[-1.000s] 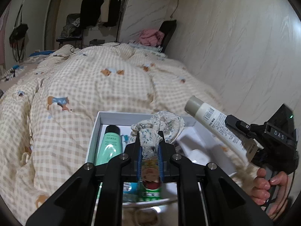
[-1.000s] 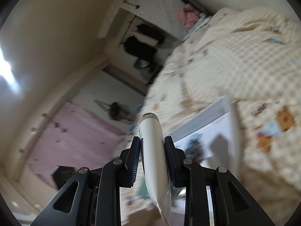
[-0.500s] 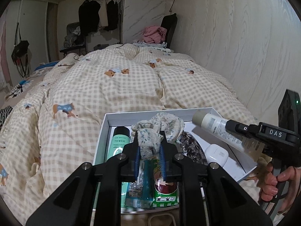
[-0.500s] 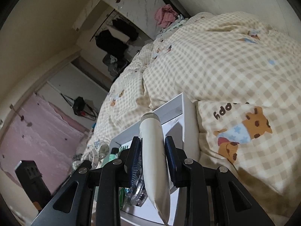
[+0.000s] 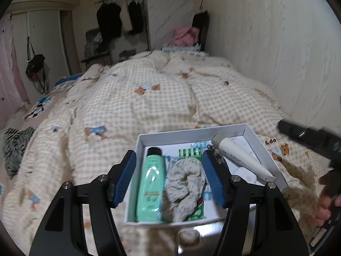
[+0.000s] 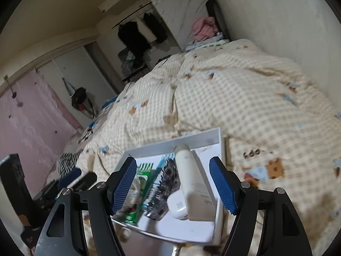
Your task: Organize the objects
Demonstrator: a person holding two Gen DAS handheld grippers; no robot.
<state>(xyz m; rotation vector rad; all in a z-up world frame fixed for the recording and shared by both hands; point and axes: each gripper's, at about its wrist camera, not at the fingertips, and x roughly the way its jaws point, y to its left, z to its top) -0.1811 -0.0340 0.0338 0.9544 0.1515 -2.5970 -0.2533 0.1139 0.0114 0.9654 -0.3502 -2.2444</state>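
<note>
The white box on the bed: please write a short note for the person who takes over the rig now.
Left hand-held gripper: open, empty, above the white box.
Right hand-held gripper: open, empty, above the same box.
In the box: green bottle, floral scrunchie, white lotion tube leaning over a small white case, dark hairbrush, green packets.
Done: scrunchie and tube are in.
Left: no other loose item is visible on the checked duvet; check around.

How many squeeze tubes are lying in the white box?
2. The green tube lies along the box's left side, black cap toward the far wall. The white tube lies along the right side, resting partly on a small white case. Others could be hidden under the scrunchie.
</note>
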